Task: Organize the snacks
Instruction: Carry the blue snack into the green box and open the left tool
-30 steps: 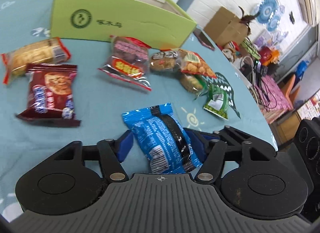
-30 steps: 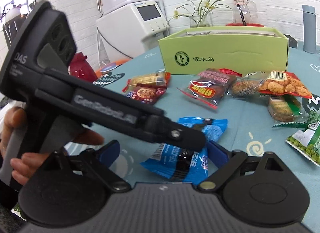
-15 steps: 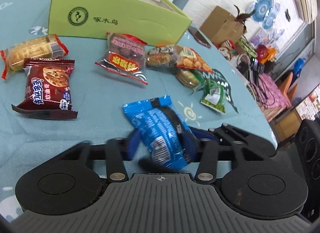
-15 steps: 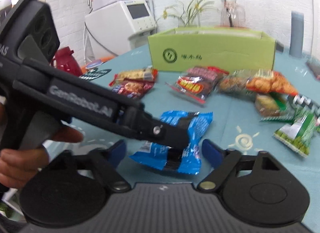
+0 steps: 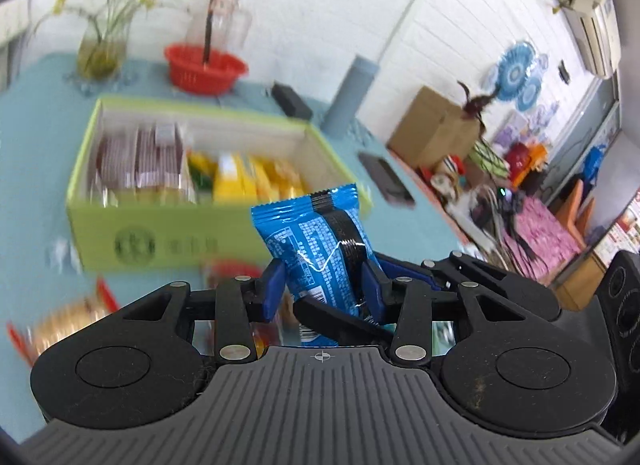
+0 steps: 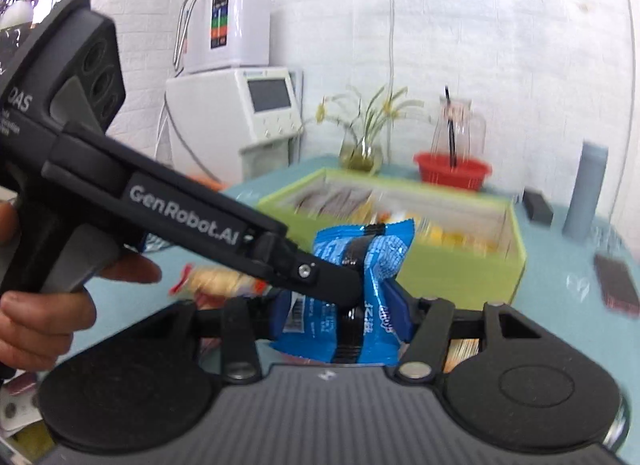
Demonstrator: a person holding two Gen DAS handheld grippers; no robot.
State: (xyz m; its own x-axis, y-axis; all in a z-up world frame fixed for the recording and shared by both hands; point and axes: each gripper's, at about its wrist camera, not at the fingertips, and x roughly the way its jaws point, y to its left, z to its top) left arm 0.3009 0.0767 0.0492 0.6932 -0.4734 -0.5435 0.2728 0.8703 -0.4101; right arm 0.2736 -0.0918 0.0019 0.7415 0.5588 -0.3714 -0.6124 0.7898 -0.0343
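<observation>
While both close in, left tongs [image 5: 322, 285] and right tongs [image 6: 340, 315] clamp blue snack packet [image 5: 316, 241].

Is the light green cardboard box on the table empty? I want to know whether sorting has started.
No: the light green cardboard box already holds rows of dark red packets and yellow packets.

The packet [image 5: 316, 249] is glossy blue plastic film, creased and catching light. The box [image 5: 172, 243] looks like matt green card with a pale inside. The tool [image 5: 320, 285] is matt black plastic with ribbed housing, blue pads [image 5: 273, 285] and bright metal pins
</observation>
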